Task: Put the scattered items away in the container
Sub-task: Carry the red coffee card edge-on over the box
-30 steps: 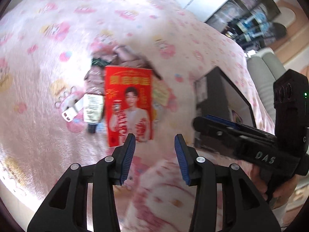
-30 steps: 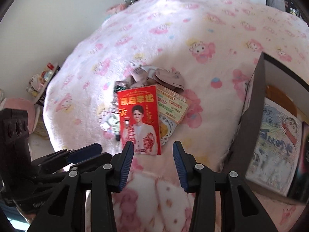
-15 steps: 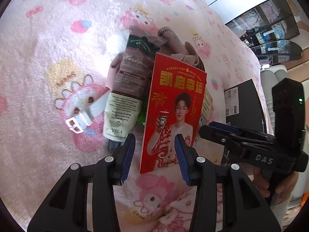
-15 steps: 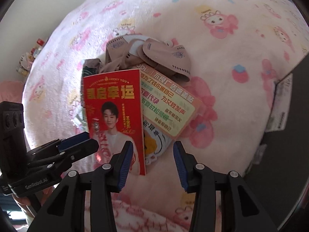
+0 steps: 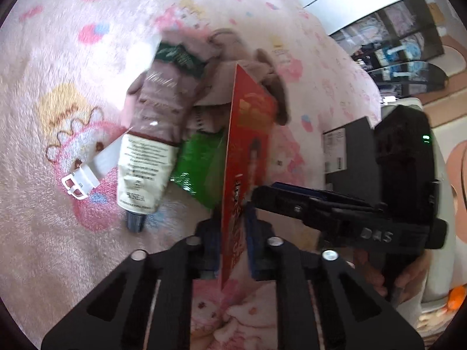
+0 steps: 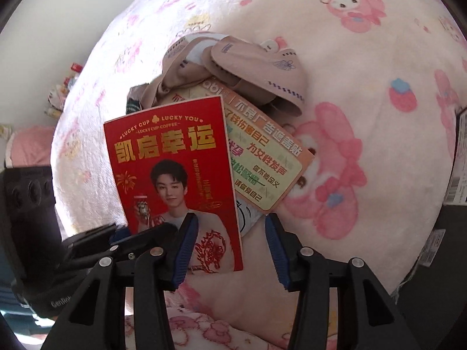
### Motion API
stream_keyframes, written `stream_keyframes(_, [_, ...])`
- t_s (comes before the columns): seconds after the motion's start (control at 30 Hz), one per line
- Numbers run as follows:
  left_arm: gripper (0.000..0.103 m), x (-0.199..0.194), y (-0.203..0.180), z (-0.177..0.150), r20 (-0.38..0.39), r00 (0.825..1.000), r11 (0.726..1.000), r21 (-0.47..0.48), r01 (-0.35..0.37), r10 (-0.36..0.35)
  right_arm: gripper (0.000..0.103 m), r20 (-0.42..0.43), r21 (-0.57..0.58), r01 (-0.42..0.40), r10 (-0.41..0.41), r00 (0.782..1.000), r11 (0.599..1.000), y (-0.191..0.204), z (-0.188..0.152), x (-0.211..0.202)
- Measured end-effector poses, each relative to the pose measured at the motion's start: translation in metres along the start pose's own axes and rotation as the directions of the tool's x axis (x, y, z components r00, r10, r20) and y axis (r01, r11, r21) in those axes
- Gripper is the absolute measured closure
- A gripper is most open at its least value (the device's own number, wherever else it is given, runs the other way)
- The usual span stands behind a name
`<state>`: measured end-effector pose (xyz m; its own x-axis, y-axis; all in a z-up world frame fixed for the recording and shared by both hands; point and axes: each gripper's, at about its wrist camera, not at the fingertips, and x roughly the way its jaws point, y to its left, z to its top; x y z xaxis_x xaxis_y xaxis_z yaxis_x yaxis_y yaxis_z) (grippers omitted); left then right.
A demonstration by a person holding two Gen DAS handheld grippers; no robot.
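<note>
Card stands edge-on, lifted off the blanket, its lower end pinched in the left gripper; the box lies to the right. Right gripper hangs spread beside it, holding nothing

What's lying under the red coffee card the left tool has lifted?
Under the red coffee card, held edge-up by the left tool, lie a green foil packet and a green-and-orange text card. A white round-printed sheet peeks out; the rest is covered.
</note>
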<state>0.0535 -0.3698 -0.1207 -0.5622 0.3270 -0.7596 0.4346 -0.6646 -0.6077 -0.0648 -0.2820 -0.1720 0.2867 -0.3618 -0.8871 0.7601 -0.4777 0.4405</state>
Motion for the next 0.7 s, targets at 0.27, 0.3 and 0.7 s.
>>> stream_keyframes(0.27, [0.1, -0.046, -0.048, 0.001, 0.069, 0.996, 0.993, 0.104, 0.054, -0.061, 0.059, 0.136, 0.017, -0.124, 0.121, 0.983, 0.992, 0.005, -0.02, -0.053])
stream_keyframes(0.3, [0.1, -0.052, -0.059, 0.001, 0.076, 0.994, 0.989, 0.128, 0.074, -0.084, 0.059, 0.157, 0.02, -0.132, 0.128, 0.979, 0.991, 0.005, -0.023, -0.063])
stream_keyframes(0.7, [0.101, -0.065, -0.158, -0.028, 0.03, 0.971, 0.932, 0.288, 0.218, -0.237, 0.057, 0.362, 0.097, -0.157, 0.112, 0.925, 0.983, -0.031, -0.099, -0.174])
